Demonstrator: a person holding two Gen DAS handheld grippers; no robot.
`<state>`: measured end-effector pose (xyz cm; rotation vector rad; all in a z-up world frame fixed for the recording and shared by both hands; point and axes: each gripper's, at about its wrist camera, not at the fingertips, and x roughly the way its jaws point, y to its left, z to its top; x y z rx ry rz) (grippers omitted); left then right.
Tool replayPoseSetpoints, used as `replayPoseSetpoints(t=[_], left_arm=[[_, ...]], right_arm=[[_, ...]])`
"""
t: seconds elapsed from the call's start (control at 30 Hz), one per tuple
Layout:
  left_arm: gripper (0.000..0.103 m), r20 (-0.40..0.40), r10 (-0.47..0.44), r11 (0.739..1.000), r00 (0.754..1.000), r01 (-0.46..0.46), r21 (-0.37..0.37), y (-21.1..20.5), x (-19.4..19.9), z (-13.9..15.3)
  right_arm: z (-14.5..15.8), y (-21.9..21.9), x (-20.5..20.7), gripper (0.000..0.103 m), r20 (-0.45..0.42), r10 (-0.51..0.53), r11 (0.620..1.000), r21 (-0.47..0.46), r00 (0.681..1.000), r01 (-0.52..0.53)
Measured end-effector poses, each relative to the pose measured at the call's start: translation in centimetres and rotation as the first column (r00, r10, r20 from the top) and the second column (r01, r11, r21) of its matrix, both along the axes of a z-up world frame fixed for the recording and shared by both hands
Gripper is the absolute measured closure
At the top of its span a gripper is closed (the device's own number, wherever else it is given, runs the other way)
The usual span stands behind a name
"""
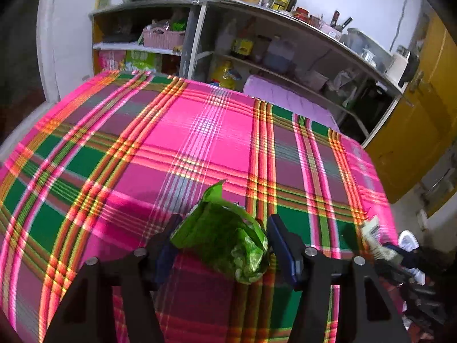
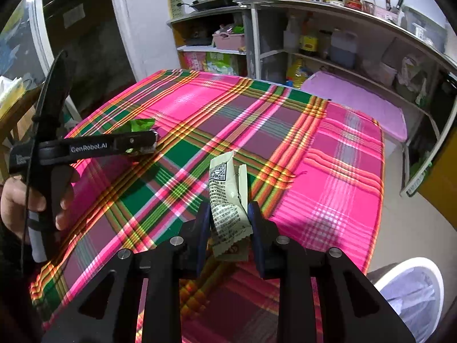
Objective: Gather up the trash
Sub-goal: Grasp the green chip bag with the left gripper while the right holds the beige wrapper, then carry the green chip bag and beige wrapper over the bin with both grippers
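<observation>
A crumpled green wrapper [image 1: 222,240] sits low over the plaid tablecloth [image 1: 200,131], between the blue pads of my left gripper [image 1: 224,224]. It fills the gap and both pads touch it. From the right wrist view that left gripper [image 2: 145,143] shows side-on in a person's hand [image 2: 17,203], with the green wrapper [image 2: 140,125] poking out past its tip. My right gripper [image 2: 230,208] is shut on a pale wrapper [image 2: 221,177] printed with text and a QR code, held upright above the cloth. The pale wrapper [image 1: 371,231] also appears at the right edge of the left wrist view.
Grey shelves [image 2: 342,8] with bottles, jugs and a pink basket [image 1: 162,37] stand behind the table. A purple mat [image 2: 357,100] lies beyond the far edge. A white round bin [image 2: 408,291] stands on the floor at the table's near right corner. A yellow door [image 1: 414,131] is at right.
</observation>
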<state>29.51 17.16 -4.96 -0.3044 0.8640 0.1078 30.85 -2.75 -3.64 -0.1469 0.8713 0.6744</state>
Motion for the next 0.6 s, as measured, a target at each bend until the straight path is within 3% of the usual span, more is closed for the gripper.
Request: replayPoseSetpoints(t=[0.13, 0.6], left_arm=[[0.064, 0.001, -0.017, 1.0, 1.0, 0.017, 0.023, -0.8, -0.3, 0.0], [0.067, 0.12, -0.164, 0.986, 0.979, 0.161, 0.034, -7.4, -6.8, 4.2]], right_arm=[[0.1, -1.1, -0.2, 0.075, -0.003, -0.032, 0.999, 0.014, 0.999, 0.032], [3.4, -5.8, -4.8, 0.075, 0.05, -0.133, 0.989, 0.069, 0.99, 0.129]])
